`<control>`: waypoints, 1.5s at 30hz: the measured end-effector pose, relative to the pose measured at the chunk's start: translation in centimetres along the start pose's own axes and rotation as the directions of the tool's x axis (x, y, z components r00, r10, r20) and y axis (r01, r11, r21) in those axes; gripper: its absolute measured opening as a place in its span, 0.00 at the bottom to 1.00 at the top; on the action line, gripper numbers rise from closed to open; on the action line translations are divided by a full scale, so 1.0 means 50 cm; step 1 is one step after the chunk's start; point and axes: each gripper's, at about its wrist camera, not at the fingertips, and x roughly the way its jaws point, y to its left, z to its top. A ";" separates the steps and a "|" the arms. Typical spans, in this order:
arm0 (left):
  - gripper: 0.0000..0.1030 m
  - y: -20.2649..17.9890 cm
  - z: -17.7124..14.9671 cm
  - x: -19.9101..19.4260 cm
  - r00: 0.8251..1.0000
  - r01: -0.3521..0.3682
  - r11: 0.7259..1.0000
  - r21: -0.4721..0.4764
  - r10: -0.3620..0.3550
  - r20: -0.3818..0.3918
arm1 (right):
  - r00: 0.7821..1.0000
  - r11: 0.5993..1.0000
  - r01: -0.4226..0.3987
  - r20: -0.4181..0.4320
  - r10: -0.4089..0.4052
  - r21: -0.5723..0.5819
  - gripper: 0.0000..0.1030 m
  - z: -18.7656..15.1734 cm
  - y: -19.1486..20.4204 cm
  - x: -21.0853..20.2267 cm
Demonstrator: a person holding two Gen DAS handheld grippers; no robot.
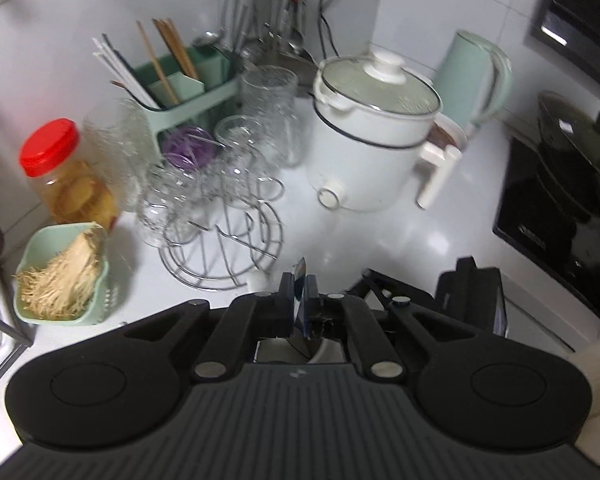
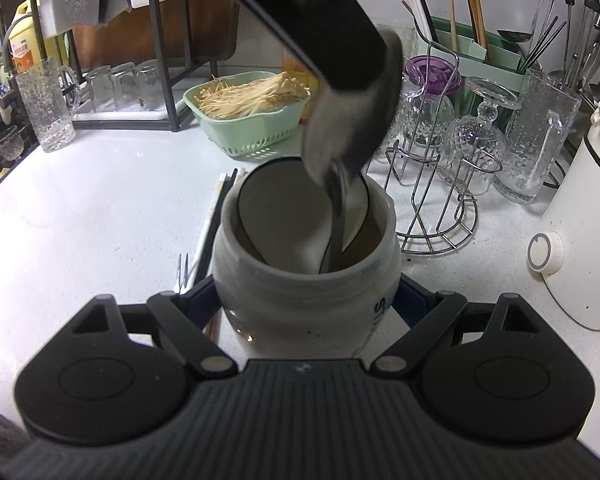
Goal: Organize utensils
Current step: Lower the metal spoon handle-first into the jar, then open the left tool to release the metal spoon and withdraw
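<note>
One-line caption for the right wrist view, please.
Right gripper clamps a white ceramic jar while the left gripper lowers a metal utensil into it.

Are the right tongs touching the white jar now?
Touching. In the right wrist view the right tongs stand on both sides of the white jar, and the blue pads press against its wall with no gap visible.

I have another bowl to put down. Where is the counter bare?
Bare counter lies left of the ceramic jar, in front of the green basket. Another patch lies between the wire glass rack and the white cooker. The corner behind them is crowded with glasses.
</note>
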 end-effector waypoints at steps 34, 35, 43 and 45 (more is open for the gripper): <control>0.13 0.045 0.023 -0.032 0.997 0.057 0.982 -0.179 -0.048 0.058 | 1.000 1.000 0.018 0.021 -0.019 0.021 0.88 -0.005 0.002 0.001; 0.13 0.047 0.023 -0.042 0.996 0.049 0.981 -0.189 -0.035 0.079 | 1.000 1.000 0.019 0.021 -0.020 0.021 0.88 -0.005 0.002 0.001; 0.13 0.077 0.016 -0.100 0.985 0.039 0.965 -0.259 0.006 0.172 | 0.999 0.999 0.029 0.018 -0.030 0.023 0.89 -0.005 0.003 0.002; 0.13 0.085 0.006 -0.105 0.984 0.035 0.961 -0.273 0.014 0.176 | 0.999 0.999 0.030 0.012 -0.030 0.019 0.89 -0.003 0.003 0.003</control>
